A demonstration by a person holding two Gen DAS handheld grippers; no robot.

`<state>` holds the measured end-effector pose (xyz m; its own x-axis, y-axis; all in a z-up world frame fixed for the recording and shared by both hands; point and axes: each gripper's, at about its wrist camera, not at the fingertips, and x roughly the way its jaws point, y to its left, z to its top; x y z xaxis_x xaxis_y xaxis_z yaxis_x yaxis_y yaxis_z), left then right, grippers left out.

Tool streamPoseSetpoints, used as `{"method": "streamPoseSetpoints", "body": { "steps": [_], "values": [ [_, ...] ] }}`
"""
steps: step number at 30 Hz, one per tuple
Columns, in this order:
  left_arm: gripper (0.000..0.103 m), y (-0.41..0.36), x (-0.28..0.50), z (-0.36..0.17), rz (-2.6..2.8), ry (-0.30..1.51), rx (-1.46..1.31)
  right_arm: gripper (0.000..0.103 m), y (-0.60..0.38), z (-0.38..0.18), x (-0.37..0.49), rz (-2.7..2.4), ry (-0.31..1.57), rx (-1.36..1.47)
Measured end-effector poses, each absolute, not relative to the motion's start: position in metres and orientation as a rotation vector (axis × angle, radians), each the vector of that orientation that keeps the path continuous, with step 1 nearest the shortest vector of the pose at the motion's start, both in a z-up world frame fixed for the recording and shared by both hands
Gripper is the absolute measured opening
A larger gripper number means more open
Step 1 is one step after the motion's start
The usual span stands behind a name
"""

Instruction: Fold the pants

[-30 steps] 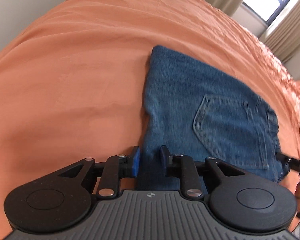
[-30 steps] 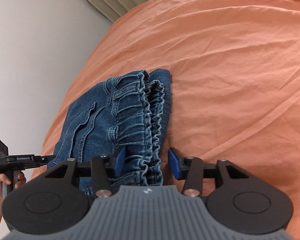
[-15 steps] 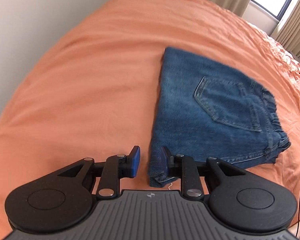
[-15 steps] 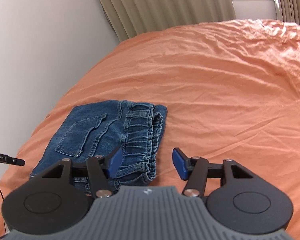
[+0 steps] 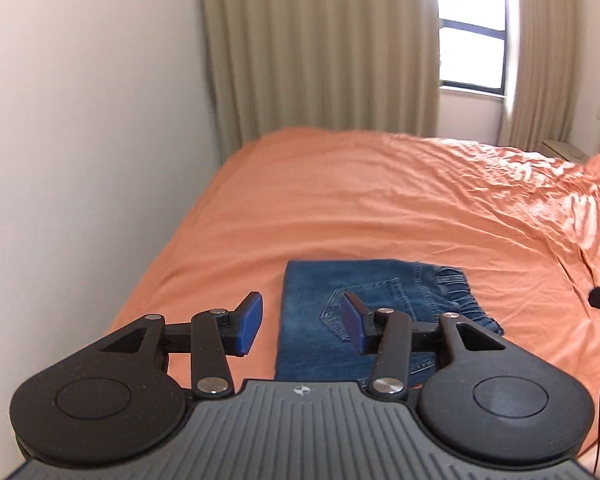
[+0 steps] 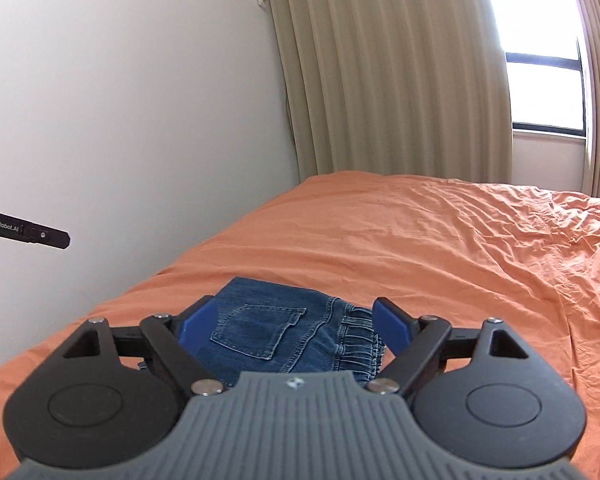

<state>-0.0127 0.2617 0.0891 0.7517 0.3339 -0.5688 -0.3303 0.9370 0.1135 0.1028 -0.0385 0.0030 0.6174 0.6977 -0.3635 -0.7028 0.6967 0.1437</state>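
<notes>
the pants [image 5: 364, 320] lie folded into a compact blue denim rectangle on the orange bed [image 5: 380, 208], close to its near edge and beside the white wall [image 5: 80, 140]. a back pocket [image 6: 260, 330] faces up, and the gathered waistband [image 6: 358, 344] sits along the right side of the bundle. the left tool [image 5: 302, 328] hangs above the bed with its blue pads spread apart, gripping nothing, clear of the denim. the right tool [image 6: 296, 326] is likewise raised, its pads wide apart and empty, the folded pants seen between them below. beige curtains [image 5: 320, 48] and a bright window [image 5: 472, 52] stand behind the far end of the bed.
</notes>
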Motion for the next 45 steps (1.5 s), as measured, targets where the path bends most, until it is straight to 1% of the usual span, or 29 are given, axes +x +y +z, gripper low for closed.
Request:
{"method": "streamPoseSetpoints", "body": {
  "steps": [1, 3, 5, 6, 8, 11, 13, 17, 22, 25, 45],
  "values": [
    [0.057, 0.246, -0.017, 0.084, 0.345, 0.603, 0.041, 0.081, -0.04, 0.002, 0.093, 0.804, 0.394, -0.029],
    [0.066, 0.219, -0.024, 0.072, 0.318, 0.577, 0.053, 0.081, -0.043, -0.003, 0.071, 0.778, 0.351, -0.071],
    [0.074, 0.202, -0.031, 0.06, 0.301, 0.543, 0.0, 0.081, -0.046, -0.009, 0.053, 0.749, 0.32, -0.095],
    [0.076, 0.195, -0.034, 0.053, 0.304, 0.525, -0.031, 0.081, -0.046, -0.012, 0.046, 0.743, 0.306, -0.113],
    [0.089, 0.181, -0.038, 0.041, 0.351, 0.491, -0.057, 0.081, -0.045, -0.02, 0.032, 0.709, 0.283, -0.156],
    [0.091, 0.162, -0.041, 0.021, 0.402, 0.452, -0.038, 0.081, -0.043, -0.038, 0.019, 0.675, 0.291, -0.201],
    [0.094, 0.151, -0.038, 0.007, 0.419, 0.471, -0.004, 0.081, -0.04, -0.048, 0.018, 0.662, 0.317, -0.211],
    [0.094, 0.141, -0.03, -0.02, 0.465, 0.539, 0.024, 0.081, -0.038, -0.07, 0.033, 0.661, 0.427, -0.162],
    [0.094, 0.138, -0.023, -0.039, 0.491, 0.591, -0.031, 0.081, -0.035, -0.087, 0.044, 0.601, 0.508, -0.132],
    [0.094, 0.138, -0.023, -0.044, 0.498, 0.62, -0.036, 0.081, -0.034, -0.091, 0.046, 0.592, 0.509, -0.141],
    [0.094, 0.134, -0.021, -0.042, 0.476, 0.637, -0.05, 0.081, -0.036, -0.087, 0.045, 0.589, 0.473, -0.136]
  ]
}}
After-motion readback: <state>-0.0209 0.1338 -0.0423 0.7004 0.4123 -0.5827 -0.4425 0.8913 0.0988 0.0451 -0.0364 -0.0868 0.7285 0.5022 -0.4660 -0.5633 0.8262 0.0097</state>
